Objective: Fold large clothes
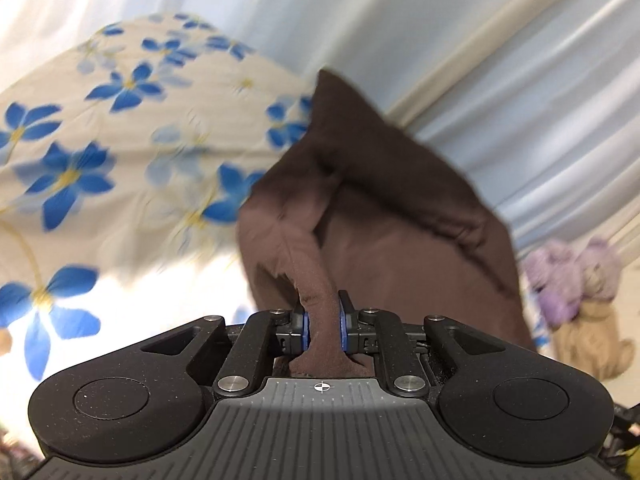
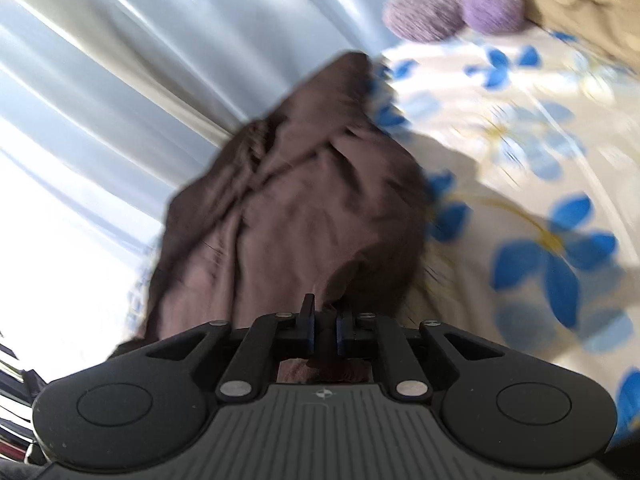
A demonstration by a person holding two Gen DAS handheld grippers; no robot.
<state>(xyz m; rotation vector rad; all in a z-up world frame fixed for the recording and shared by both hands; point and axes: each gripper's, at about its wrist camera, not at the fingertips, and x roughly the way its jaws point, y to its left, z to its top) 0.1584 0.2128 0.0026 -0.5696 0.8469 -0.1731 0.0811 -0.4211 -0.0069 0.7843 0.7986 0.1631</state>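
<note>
Left wrist view: the left gripper [image 1: 323,330] is clenched on a bunched edge of the brown garment [image 1: 384,216], cloth pinched between its blue pads [image 1: 343,330]. The right gripper [image 2: 324,334] is likewise clamped on a fold of the same garment [image 2: 288,208]. The garment hangs forward from both grips, draped over the flowered bedsheet [image 1: 100,152], with a pale curtain [image 1: 520,100] behind and plush toys [image 1: 576,280] off to one side. Judgement: two separate holds keep an edge spread, so it can be raised and carried over for a fold.
</note>
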